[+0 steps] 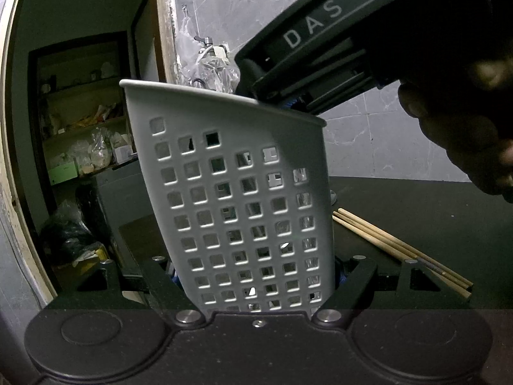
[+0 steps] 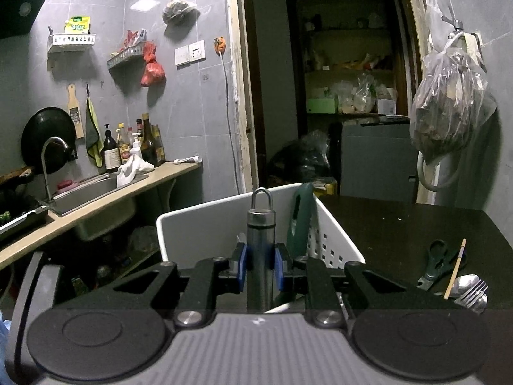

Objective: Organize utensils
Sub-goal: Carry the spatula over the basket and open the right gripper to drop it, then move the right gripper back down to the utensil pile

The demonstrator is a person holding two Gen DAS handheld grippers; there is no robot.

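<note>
The room is sitting dim, light falling from a ceiling panel whose glare is showing on the far wall tiles (image 2: 144, 4). Edges are bending and darkening. The near hand (image 1: 465, 134) is blurring into deep shadow.

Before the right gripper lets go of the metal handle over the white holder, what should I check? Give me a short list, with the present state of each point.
1. Left gripper grips the white holder so it cannot tip: ok, its fingers press both sides.
2. Right gripper holds the metal-handled utensil firmly: ok, the blue pads clamp it.
3. Utensil is above the holder's opening: ok, it stands inside the white rim.
4. Room beside the green handle already inside: ok, a gap shows.
5. Lower end of the utensil has reached the bottom: cannot tell, it is hidden.
6. All utensils put away: not ok, chopsticks, scissors, fork and spoon lie on the table.
</note>
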